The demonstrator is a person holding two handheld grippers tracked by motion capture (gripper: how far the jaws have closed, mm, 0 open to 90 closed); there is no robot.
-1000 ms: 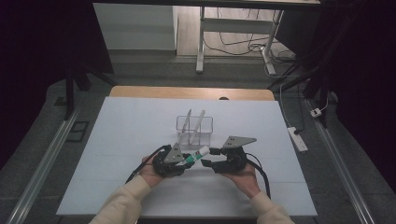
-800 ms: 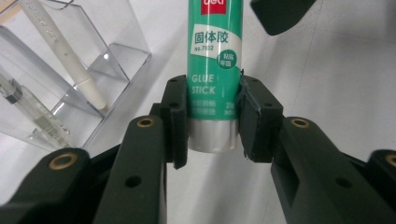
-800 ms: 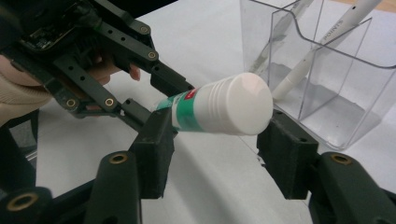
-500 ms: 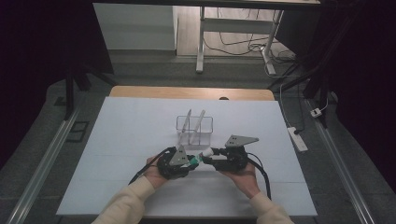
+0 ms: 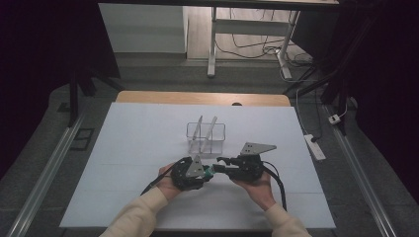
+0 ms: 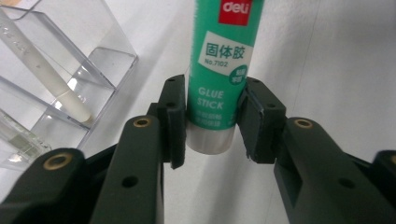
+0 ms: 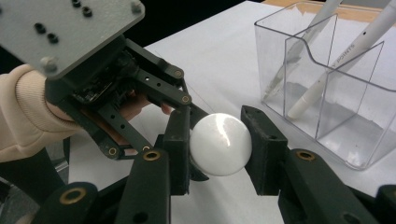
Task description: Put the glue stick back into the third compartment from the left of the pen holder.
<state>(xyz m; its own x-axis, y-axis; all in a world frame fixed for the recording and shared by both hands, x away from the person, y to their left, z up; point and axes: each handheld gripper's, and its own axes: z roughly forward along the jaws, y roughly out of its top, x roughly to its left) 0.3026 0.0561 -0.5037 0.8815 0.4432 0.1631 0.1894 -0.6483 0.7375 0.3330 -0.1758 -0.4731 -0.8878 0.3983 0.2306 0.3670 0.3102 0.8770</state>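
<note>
The left gripper [image 6: 211,123] is clamped on the bottom of a green glue stick [image 6: 219,70]. The right gripper [image 7: 218,147] squeezes its white cap [image 7: 220,143]. The stick hangs over the table [image 5: 128,138], near the clear box [image 5: 206,138]. I think the cap is still on and needs pulling off.

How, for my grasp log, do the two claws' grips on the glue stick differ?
The left claw clamps the glue stick on its green body near the white base; the right claw clamps its white cap. Left claw looks along the stick, right claw meets it end-on. Both are shut on it.
</note>
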